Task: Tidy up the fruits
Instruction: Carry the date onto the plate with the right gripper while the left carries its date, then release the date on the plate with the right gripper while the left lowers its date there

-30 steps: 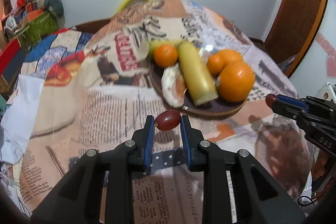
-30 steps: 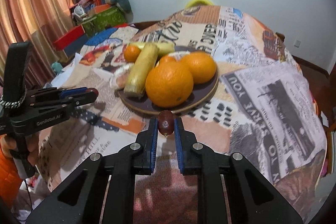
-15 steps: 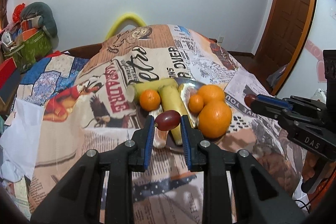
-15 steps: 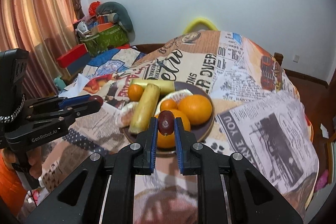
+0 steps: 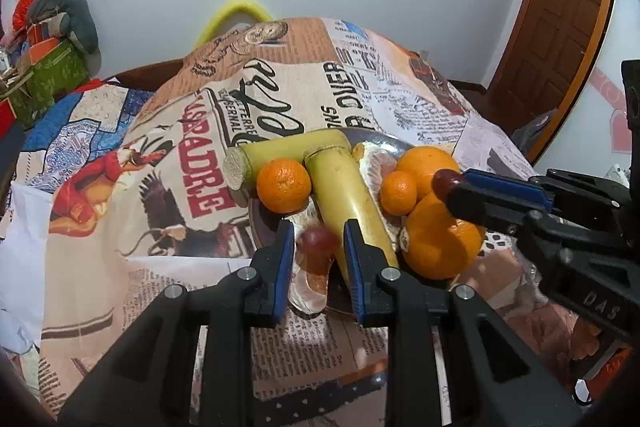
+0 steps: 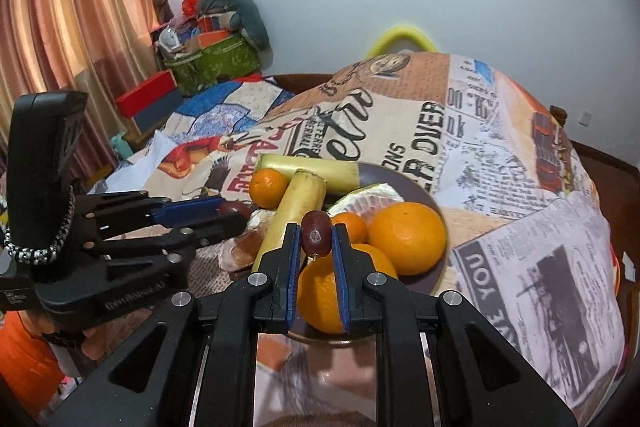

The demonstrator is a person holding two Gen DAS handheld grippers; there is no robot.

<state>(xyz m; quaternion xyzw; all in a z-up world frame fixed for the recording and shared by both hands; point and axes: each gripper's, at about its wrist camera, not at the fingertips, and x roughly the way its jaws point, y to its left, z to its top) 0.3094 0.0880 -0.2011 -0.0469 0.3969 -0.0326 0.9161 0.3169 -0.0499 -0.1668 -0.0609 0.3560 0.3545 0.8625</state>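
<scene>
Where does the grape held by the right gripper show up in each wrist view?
Left wrist: the grape sits right of centre, at the tip of the right gripper, over the oranges.
Right wrist: the grape is at centre, pinched.
Shared landmark: the large front orange.

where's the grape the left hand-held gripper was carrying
In the left wrist view, the blurred grape sits between the open left hand-held gripper fingers, above the peeled citrus piece beside the banana.
</scene>
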